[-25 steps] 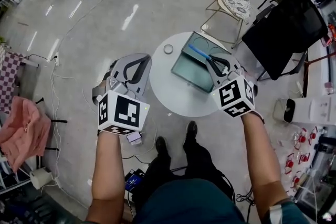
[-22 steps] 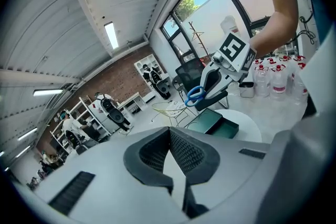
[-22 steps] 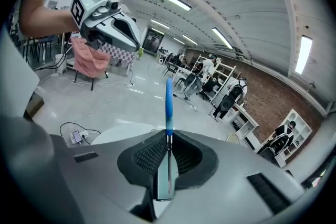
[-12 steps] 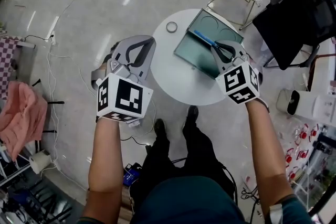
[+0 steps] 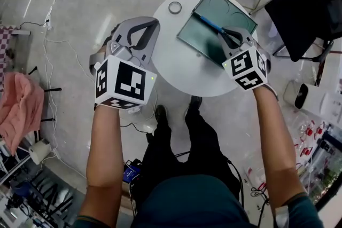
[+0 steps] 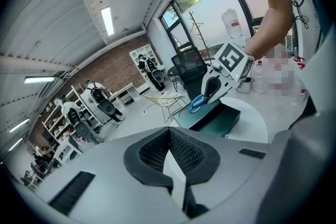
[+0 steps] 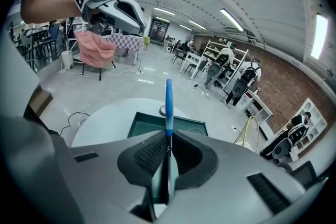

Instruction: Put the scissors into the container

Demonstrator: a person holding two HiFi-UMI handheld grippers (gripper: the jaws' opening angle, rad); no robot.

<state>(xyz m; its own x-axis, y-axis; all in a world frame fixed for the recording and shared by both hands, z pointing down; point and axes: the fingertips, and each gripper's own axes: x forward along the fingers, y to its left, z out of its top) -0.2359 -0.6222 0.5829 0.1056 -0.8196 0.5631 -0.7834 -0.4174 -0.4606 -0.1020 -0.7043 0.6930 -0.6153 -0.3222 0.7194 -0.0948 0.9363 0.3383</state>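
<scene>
Scissors (image 5: 211, 24) are still held clamped by right tongs (image 7: 168, 144) over container (image 5: 227, 10) | left tongs (image 6: 169, 139) kept together, empty | release judged pending

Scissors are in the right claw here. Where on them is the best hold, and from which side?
The closed blades, coming from the blade end. The right claw is shut on that flat metal, the scissors edge-on between its jaws, blue handle pointing forward over the green container. Thin flat blades likely clamp firmly, and the bulkier handle is left free.
</scene>
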